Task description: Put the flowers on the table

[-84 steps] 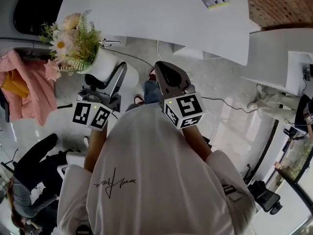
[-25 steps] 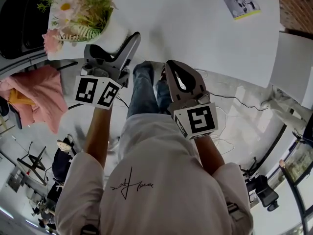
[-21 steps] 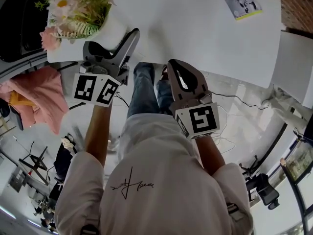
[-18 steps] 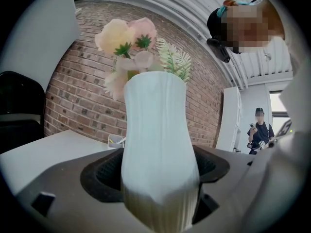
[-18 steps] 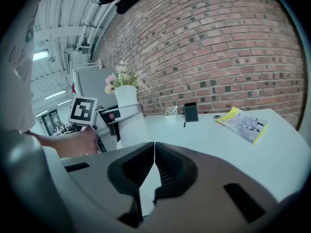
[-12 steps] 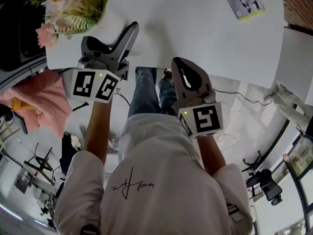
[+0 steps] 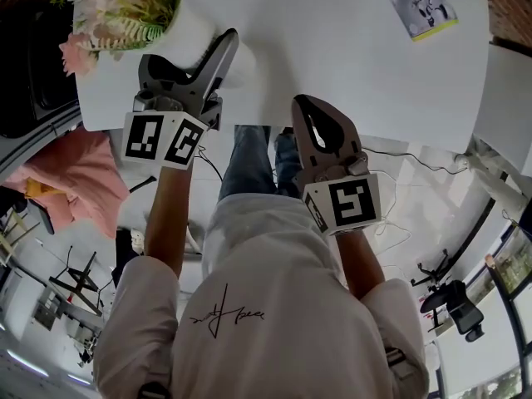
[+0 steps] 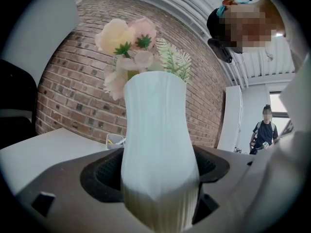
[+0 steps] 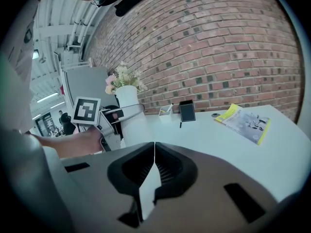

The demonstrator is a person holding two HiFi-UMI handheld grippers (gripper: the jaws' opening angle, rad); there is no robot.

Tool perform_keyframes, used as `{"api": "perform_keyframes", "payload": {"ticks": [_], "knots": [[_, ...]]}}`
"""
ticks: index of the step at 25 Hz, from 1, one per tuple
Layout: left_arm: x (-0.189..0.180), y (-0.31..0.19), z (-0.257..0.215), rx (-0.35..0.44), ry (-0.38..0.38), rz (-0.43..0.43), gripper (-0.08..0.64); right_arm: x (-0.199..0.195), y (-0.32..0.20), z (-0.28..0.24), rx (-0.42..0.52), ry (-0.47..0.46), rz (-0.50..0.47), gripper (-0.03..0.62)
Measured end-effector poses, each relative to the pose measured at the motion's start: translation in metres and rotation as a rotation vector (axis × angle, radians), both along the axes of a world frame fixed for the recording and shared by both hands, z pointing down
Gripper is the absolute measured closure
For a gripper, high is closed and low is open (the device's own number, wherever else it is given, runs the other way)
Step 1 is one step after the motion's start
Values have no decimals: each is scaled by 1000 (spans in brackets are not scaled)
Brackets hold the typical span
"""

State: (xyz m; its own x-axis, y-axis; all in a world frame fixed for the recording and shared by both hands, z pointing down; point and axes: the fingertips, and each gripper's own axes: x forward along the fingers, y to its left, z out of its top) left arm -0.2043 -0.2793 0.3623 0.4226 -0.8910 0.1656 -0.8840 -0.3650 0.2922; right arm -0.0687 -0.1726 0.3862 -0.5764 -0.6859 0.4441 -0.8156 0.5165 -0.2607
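One broad white worktop (image 7: 332, 48) fills the upper half of the head view, with a yellow-edged booklet (image 7: 414, 2) lying at its far right and a pale glossy floor (image 7: 416, 206) below its near edge. A red brick wall (image 9: 218, 47) stands behind it; against that wall sit a small dark screen (image 9: 187, 110) and a little white pen holder (image 9: 166, 111), side by side. Pink cloth (image 7: 66, 181) is heaped off the worktop's left end. The left gripper (image 7: 187, 65) reaches forward over the near left corner, its fingers (image 8: 97, 176) clamped on the narrow lower part of a ribbed white vase (image 8: 158, 144), which stands upright with the flowers (image 8: 131, 47), pale pink and cream with green fronds, rising from its mouth. Whether its base touches the surface cannot be told. The right gripper (image 7: 309, 115) is held level just beside it, pointing at the near edge, fingers (image 9: 165, 164) pressed together on nothing.
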Motion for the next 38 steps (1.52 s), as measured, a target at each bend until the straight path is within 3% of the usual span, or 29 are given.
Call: {"api": "perform_keyframes", "payload": {"ticks": [9,23,38], "knots": [[-6,-34,13,10,-20,-3,137,1,-20,13,-41,-8,60,566],[-17,-56,35,30,-85,-6,137,-13,-22,23,-63,12,73,566],[-31,-72,37,129,-149,-61,138,-21,-32,22,-68,30,80,566]]}}
